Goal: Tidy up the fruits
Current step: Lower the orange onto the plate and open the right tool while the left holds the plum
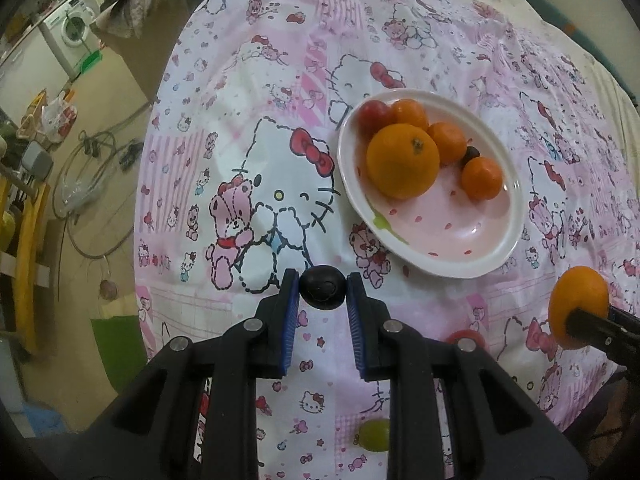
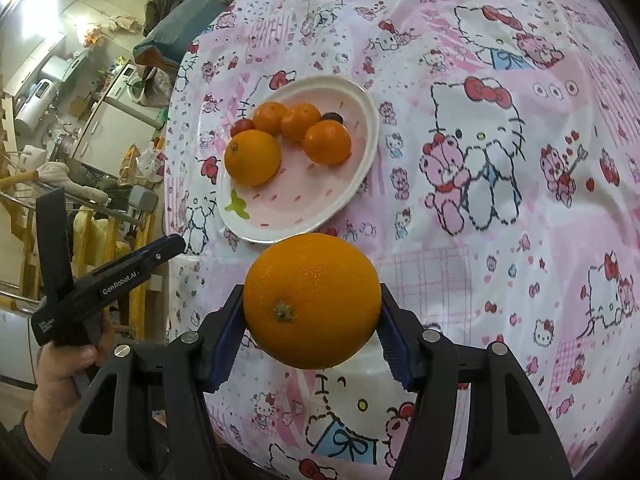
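My left gripper [image 1: 323, 289] is shut on a small dark round fruit [image 1: 323, 287], held just short of the white oval plate [image 1: 432, 264]. The plate [image 2: 360, 176] holds a big orange [image 1: 402, 162], three small mandarins [image 1: 481, 179], a red fruit [image 1: 372, 117] and a dark grape [image 1: 471, 154]. My right gripper [image 2: 312, 312] is shut on a large orange [image 2: 312, 300], held above the table near the plate's front rim. That orange also shows in the left wrist view [image 1: 578, 304]. A green grape [image 1: 374, 434] and a red fruit [image 1: 466, 338] lie on the cloth under my left gripper.
The round table wears a pink Hello Kitty cloth [image 1: 260, 160]. Its left edge drops to a floor with hoses [image 1: 92, 184], a washing machine [image 1: 72, 26] and yellow furniture [image 1: 28, 240]. The left gripper's body and the hand holding it show in the right wrist view [image 2: 108, 280].
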`<state>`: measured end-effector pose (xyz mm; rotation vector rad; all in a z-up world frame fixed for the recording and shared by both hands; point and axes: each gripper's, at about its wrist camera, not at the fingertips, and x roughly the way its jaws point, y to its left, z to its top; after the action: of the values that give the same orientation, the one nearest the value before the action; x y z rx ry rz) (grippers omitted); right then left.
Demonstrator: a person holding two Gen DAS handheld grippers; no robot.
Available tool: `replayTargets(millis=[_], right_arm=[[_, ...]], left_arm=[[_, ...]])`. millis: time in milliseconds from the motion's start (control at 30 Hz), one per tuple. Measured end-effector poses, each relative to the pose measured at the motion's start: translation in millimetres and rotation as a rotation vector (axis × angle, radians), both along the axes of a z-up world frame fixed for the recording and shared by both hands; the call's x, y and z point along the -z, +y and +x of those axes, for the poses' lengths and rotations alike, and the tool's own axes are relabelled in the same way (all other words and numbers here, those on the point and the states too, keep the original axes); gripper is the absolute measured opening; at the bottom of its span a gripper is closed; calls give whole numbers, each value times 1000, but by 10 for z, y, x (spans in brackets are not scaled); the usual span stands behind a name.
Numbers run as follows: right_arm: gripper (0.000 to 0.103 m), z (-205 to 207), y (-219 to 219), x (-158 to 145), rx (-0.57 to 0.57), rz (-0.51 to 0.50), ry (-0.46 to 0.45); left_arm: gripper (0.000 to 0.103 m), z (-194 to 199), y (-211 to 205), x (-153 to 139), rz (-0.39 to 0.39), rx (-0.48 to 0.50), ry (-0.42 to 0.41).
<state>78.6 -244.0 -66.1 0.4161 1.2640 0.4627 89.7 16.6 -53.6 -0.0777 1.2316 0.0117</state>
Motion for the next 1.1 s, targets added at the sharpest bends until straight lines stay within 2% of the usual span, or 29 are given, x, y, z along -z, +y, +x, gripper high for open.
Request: replayTargets(millis=[300, 633, 967, 1100], right_arm=[[64, 290, 50, 26, -24, -15, -3], [64, 678, 331, 189, -47, 61, 52], [64, 1105, 730, 510, -66, 9, 107], [67, 1103, 841, 486, -97, -48, 68]], left_arm=[[20, 39, -17, -64, -84, -23, -1], [20, 93, -53, -148, -167, -32, -1], [20, 126, -56, -88, -158, -22, 19], [20, 137, -55, -67, -166, -28, 28]])
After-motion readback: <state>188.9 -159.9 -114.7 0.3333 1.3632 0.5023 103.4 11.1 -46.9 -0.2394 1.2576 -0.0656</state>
